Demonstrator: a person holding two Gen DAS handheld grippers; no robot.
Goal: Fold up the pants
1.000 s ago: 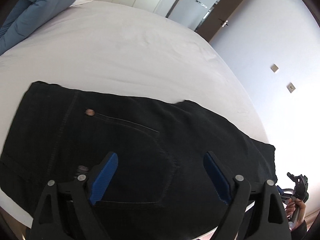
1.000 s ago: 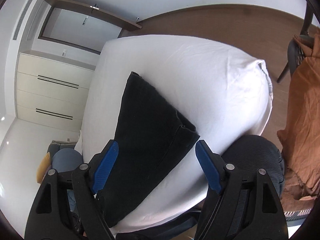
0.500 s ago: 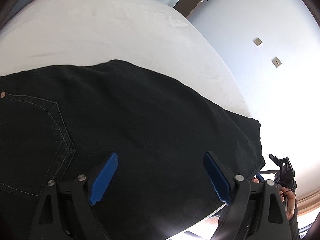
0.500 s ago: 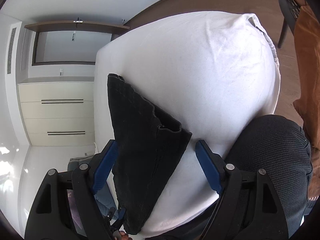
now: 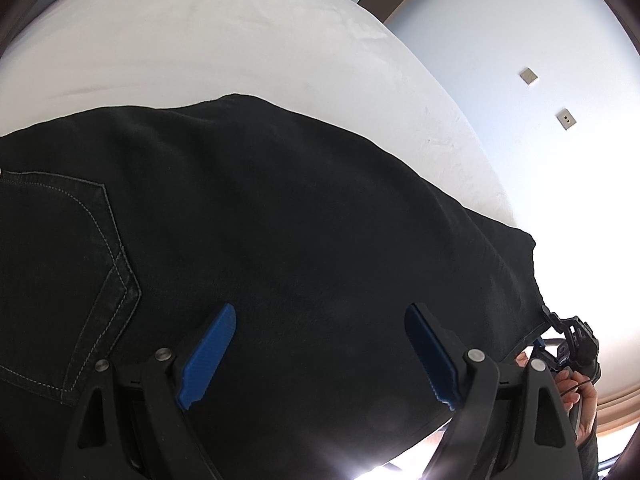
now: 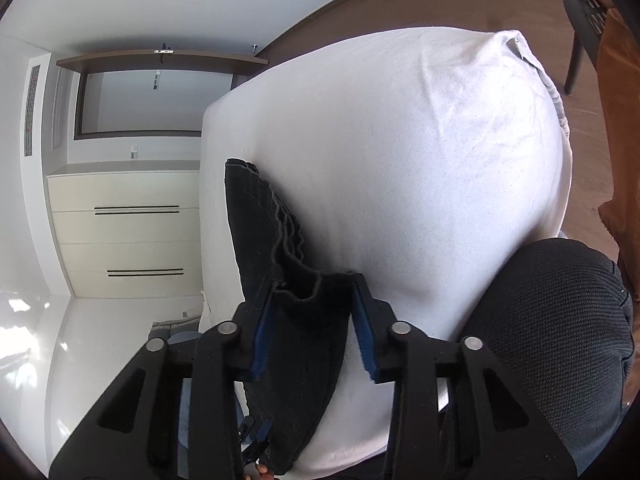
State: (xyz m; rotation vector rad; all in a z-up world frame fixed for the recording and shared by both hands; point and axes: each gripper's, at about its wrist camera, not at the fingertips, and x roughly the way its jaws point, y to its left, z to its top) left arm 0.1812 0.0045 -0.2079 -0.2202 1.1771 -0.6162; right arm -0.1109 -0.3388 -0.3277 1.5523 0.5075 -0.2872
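Black pants [image 5: 280, 208] lie flat on the white bed [image 5: 224, 36], back pocket stitching at the left. Above the thigh part my left gripper [image 5: 320, 312] stands open, with nothing between its blue pads. At the leg end, the hem [image 6: 308, 292] is bunched between the pads of my right gripper [image 6: 314, 284], whose jaws are closing and touch the cloth on both sides. The right gripper [image 5: 560, 332] also shows in the left wrist view at the hem corner, held by a hand [image 5: 580, 396].
The white bed [image 6: 420, 152] fills most of the right wrist view, its corner hanging over wooden floor. A dark-clad leg [image 6: 560, 340] of the person is at the lower right. Cream drawers [image 6: 124, 232] stand beyond, and a chair with orange cloth [image 6: 616, 80] is at right.
The left gripper slid along the pants toward the legs; the pocket moved to the left edge. The right gripper rolled, came onto the hem, and its jaws narrowed around it.
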